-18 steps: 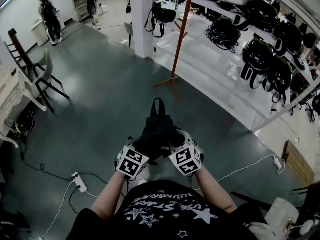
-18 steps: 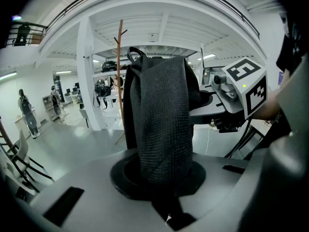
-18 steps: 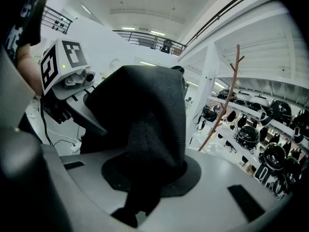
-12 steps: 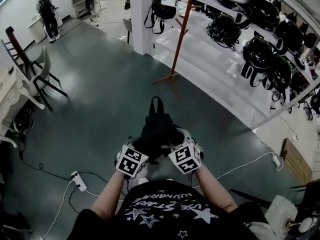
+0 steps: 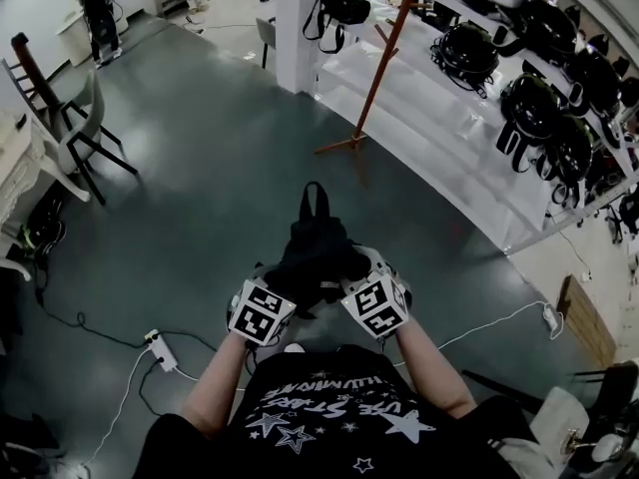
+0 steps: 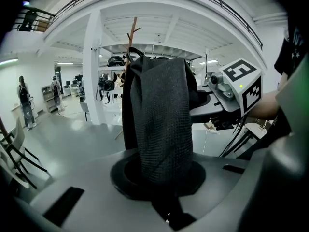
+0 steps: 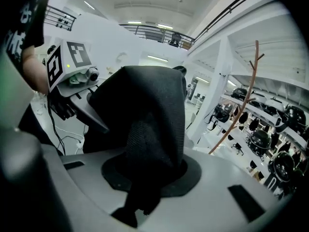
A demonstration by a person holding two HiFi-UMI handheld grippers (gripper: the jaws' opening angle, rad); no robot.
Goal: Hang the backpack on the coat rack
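Observation:
A black backpack (image 5: 318, 252) hangs in the air in front of me, its top loop pointing away. My left gripper (image 5: 283, 292) is shut on the pack's mesh strap (image 6: 161, 129) on its left side. My right gripper (image 5: 346, 279) is shut on the backpack's other strap (image 7: 149, 134) on the right. The orange-brown coat rack (image 5: 382, 63) stands on the floor ahead and slightly right, beside the white shelving; its forked top (image 6: 132, 30) shows behind the pack, and its pole (image 7: 241, 110) rises to the right in the right gripper view.
White shelves (image 5: 439, 118) with several black backpacks run along the right. A white pillar (image 5: 298, 18) stands left of the rack. Chairs (image 5: 70, 128) and a table edge are at the left. A power strip (image 5: 160, 349) and cables lie near my feet. A person (image 5: 98, 8) stands far left.
I have moved forward a little with the backpack held in both grippers; the coat rack now sits slightly nearer and more to the right in the head view.

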